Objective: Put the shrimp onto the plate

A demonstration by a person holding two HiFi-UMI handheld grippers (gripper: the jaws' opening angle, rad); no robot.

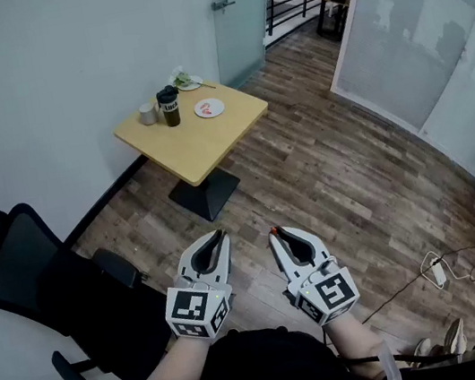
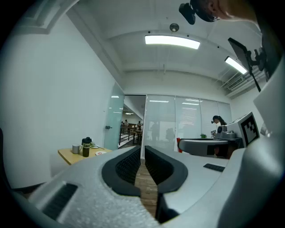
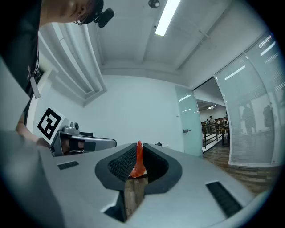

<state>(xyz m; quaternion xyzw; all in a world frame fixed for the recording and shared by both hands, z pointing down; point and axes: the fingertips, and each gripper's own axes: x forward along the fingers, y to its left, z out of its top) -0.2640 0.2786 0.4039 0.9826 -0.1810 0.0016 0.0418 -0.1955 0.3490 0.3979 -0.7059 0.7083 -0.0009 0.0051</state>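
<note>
Low in the head view, just left of centre: left gripper, level, pointing up the frame over the wood floor. Along its own fingers in the left gripper view: all but together, only a thin slit of floor between the dark ribbed pads, nothing held.

Just right of it in the head view, close but apart: right gripper, also level. Clamped on an orange-red shrimp, fingers pressed against both its sides, thin end poking up past the tips. In the head view, only a small orange speck at those tips. Marker cubes at the rear of both grippers, nearest the bottom edge.

Well apart from both grippers, in the upper middle of the head view: a small square tabletop of light wood on a dark pedestal, against the white wall. Toward its far side, a white plate with something reddish on it. Left of the plate, a dark tumbler, then a grey mug. Behind them, at the far corner, a second dish with something green. Same tabletop small at the lower left of the left gripper view.

Black office chair at the left of the head view, between tabletop and person. White power strip on the floor at lower right.
</note>
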